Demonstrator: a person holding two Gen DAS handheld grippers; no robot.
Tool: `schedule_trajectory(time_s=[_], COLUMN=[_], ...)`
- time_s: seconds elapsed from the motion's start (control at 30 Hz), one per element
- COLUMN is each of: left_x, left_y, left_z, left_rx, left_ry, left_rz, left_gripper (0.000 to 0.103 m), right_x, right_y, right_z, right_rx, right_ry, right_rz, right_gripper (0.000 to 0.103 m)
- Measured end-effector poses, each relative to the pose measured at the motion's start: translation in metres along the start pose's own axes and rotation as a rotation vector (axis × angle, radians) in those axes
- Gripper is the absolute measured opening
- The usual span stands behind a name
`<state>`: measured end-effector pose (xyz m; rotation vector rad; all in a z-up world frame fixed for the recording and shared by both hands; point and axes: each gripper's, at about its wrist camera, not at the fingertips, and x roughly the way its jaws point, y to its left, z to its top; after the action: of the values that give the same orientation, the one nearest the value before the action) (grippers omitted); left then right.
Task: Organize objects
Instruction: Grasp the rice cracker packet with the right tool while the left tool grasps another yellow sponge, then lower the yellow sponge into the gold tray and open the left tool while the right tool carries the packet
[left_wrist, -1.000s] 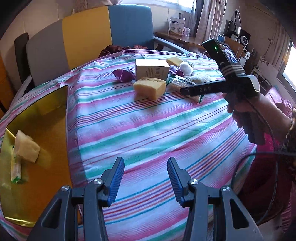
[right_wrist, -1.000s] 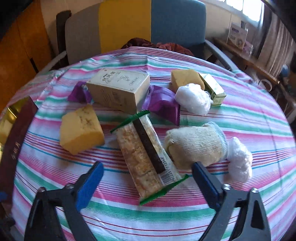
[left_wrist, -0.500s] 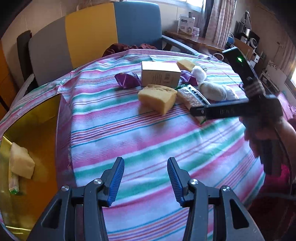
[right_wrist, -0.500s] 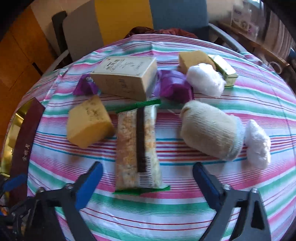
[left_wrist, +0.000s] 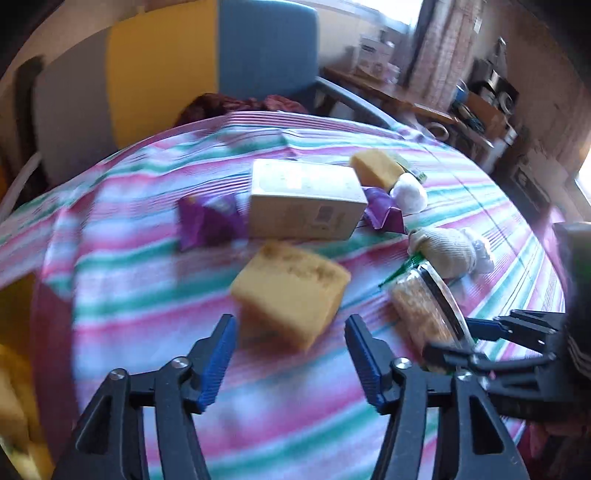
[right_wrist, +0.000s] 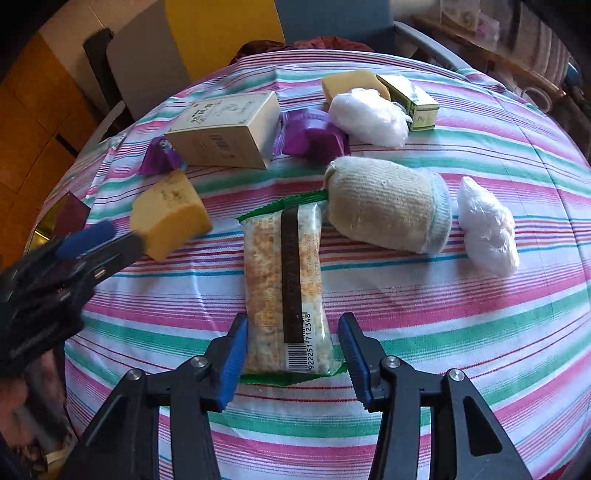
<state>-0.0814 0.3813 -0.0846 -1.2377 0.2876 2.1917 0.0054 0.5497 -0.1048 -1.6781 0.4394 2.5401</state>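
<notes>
The right gripper (right_wrist: 291, 350), jaws closing, is set astride the clear green-edged packet of rice crackers (right_wrist: 286, 288), not yet pressed. The left gripper (left_wrist: 290, 360), jaws opening, is brought to the yellow sponge block (left_wrist: 290, 288). Most objects are left unsorted on the striped tablecloth (right_wrist: 443, 332).

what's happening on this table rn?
A person is sorting items on the striped tablecloth with two handheld grippers. The right gripper is closing around the near end of the rice-cracker packet, pads not yet pressing. The left gripper is opening in front of the yellow sponge block. Nothing is lifted.
</notes>
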Motion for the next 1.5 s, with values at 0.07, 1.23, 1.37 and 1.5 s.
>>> schedule_trajectory(time_s=[0.07,1.23,1.37,1.5], left_x=[0.012,-0.066,-0.099,-0.134], left_y=[-0.005,0.017,0.027,0.05], left_z=[0.008,-0.093,-0.108,-0.123], left_rx=[0.073,0.043,0.029,0.001], left_ry=[-0.009,-0.266,-0.286,-0.318], left_rz=[0.031,0.061,0.037,0.071], left_gripper=[0.073,0.063,0.063,0.063], right_x=[0.001,0.002,0.005,0.015], right_y=[0.0,0.027,0.034,0.048], right_z=[0.002,0.01,0.007,0.005], right_rx=[0.0,-0.108,-0.15,-0.223], right_ry=[-0.001,-0.075,-0.074,-0.057], right_rz=[0.002,0.008,-0.026,-0.087], right_gripper=[0.051,0.038,0.049,0.063])
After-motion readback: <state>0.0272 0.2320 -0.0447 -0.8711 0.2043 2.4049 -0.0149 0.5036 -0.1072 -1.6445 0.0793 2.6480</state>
